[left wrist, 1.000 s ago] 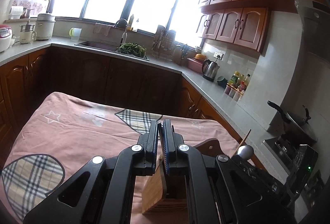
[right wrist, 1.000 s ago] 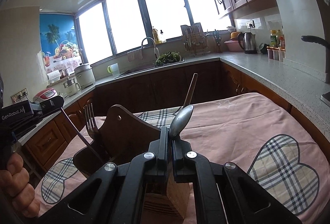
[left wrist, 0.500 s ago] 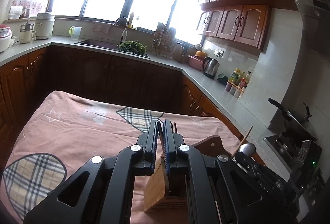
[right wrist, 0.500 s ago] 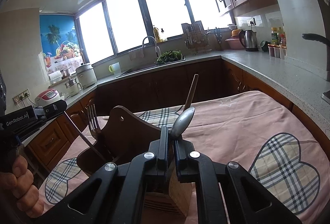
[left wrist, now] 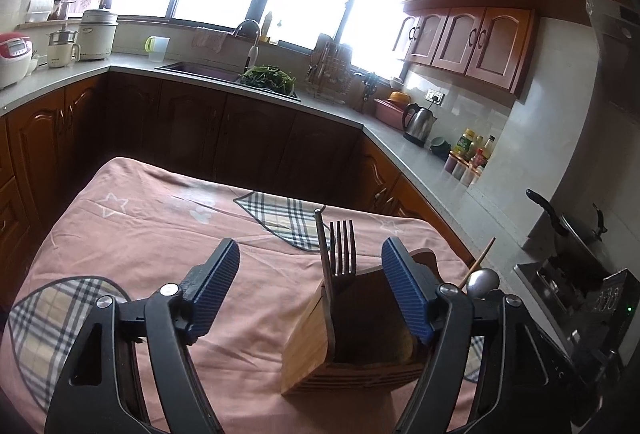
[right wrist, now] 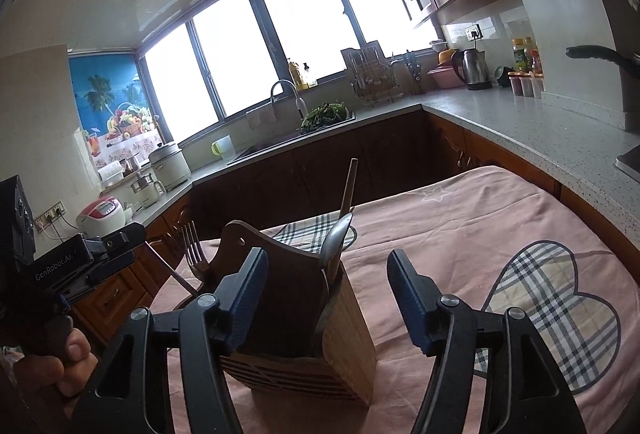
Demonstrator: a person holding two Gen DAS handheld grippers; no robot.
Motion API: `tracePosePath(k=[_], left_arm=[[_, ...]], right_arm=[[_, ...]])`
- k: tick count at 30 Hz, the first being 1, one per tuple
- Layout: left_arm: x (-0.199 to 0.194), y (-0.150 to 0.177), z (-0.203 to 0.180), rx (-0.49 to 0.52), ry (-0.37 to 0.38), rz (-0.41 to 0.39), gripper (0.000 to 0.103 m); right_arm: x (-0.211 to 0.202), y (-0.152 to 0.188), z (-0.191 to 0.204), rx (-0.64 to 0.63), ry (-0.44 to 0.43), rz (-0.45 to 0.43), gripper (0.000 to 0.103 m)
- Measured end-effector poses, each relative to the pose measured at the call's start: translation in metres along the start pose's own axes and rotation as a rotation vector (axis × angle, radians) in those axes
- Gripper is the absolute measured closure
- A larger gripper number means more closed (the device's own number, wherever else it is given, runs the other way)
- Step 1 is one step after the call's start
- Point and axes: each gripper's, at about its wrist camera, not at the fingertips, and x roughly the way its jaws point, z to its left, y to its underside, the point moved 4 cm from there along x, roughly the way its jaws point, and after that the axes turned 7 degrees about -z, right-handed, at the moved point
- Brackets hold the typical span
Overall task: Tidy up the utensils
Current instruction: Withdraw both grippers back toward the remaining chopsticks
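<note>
A wooden utensil holder (left wrist: 308,338) (right wrist: 352,330) stands on the pink tablecloth (left wrist: 160,234). In the left wrist view a fork (left wrist: 343,246) and a thin metal handle (left wrist: 321,246) stick up from it. My left gripper (left wrist: 310,286) is opening; the fork shows between its blue pads, untouched. In the right wrist view a spoon (right wrist: 336,238) and a wooden stick (right wrist: 349,186) stand in the holder, with the fork (right wrist: 194,250) at its left. My right gripper (right wrist: 326,290) is opening too, with the spoon and holder between its fingers and no pad pressing.
A hand (right wrist: 52,366) holds the left gripper's black body (right wrist: 80,262) at the left of the right wrist view. Dark cabinets and a grey counter (left wrist: 404,142) ring the table on three sides. A pan (left wrist: 576,234) sits on the stove at the right.
Both grippers were shut and now stand wide. The spoon at the right gripper's tips has been let go and rests in the holder. The fork shows in the left wrist view.
</note>
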Motion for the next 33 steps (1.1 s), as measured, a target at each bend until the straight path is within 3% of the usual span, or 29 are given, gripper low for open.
tracePosePath(k=[4,6,8,33], left_arm=[[-0.011,0.003,0.003,-0.005,-0.004,0.001,0.013],[-0.018,0.007,0.005,-0.006,-0.014,0.01,0.01],[-0.025,0.011,0.007,-0.009,-0.017,0.014,0.008],[-0.13,0.101,0.017,-0.064,-0.045,0.175,0.005]], right_arm=[[-0.009,-0.003,-0.002,0.014,-0.007,-0.005,0.017],[-0.015,-0.003,-0.002,0.023,-0.016,-0.007,0.005],[-0.022,-0.003,-0.001,0.023,-0.018,-0.012,0.001],[-0.137,0.027,-0.01,0.073,-0.041,0.043,0.001]])
